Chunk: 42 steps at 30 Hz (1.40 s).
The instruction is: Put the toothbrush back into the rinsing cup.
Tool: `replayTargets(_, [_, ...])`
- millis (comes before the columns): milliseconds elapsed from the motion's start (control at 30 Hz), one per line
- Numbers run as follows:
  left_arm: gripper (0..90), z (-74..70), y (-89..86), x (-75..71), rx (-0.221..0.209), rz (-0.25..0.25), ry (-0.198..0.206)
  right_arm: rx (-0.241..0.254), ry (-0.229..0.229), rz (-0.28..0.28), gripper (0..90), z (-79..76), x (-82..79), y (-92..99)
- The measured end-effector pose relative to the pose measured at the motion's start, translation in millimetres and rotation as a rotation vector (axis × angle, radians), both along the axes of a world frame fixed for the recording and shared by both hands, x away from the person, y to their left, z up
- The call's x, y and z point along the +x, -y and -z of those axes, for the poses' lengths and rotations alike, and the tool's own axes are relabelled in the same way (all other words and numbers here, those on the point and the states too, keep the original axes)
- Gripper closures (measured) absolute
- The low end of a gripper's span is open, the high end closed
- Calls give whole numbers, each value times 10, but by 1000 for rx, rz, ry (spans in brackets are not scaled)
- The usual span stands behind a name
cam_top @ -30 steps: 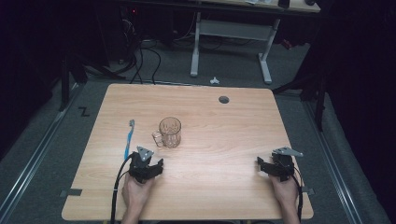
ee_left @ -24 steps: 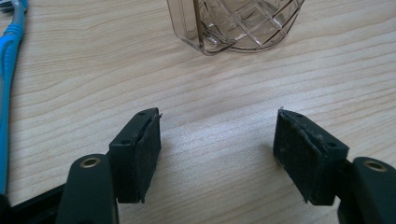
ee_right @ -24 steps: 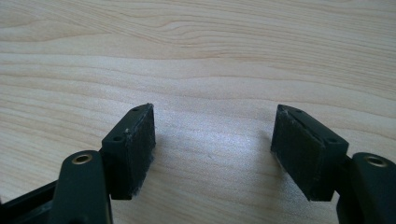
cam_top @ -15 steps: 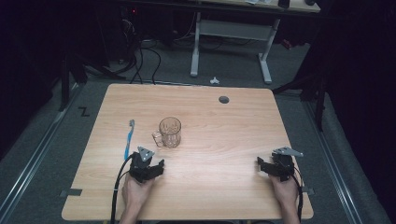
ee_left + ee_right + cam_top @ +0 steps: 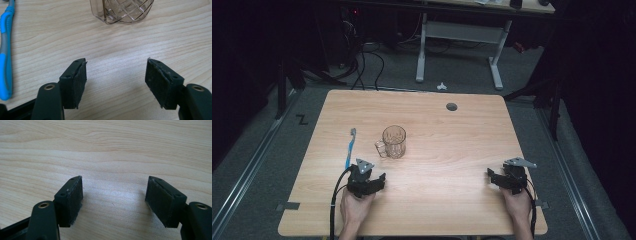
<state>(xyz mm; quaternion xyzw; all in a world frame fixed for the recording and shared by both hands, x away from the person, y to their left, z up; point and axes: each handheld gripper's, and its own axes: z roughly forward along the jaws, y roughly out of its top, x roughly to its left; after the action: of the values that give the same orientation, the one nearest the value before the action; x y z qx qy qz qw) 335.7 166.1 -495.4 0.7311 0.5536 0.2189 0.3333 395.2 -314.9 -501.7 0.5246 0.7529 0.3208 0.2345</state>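
The glass mug (image 5: 394, 141) stands upright near the middle of the bench (image 5: 452, 145), a clear tumbler-shaped piece with a diamond pattern cut into its wall and a small handle on the side facing the toothbrush. It looks rigid, smooth and breakable, probably with some weight to it, so I would take it by the handle or across the body low down, with a firm, even squeeze. The patterned wall may give padded jaws a little more bite than plain glass would.

Just beside it, toward the left edge, a blue toothbrush (image 5: 349, 148) lies flat, light and slim.

The left tool (image 5: 373, 181) rests on the bench just short of the mug, jaws spread wide with nothing between them. The right tool (image 5: 496, 178) sits well apart near the right edge, likewise gaping and empty, bare wood showing between its pads.
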Motion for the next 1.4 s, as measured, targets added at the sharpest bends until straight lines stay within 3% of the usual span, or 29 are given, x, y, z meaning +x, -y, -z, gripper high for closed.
replayTargets(333, [341,-24,-122,-70,-5,-18,4,-1,0,0,303,0,0,0])
replayTargets(733, [347,-77,-255,-117,-42,-37,10,-2,1,0,303,0,0,-1])
replayTargets(1400, [412,-306,-563,-119,13,-73,5,-1,-1,1,303,0,-1,-2])
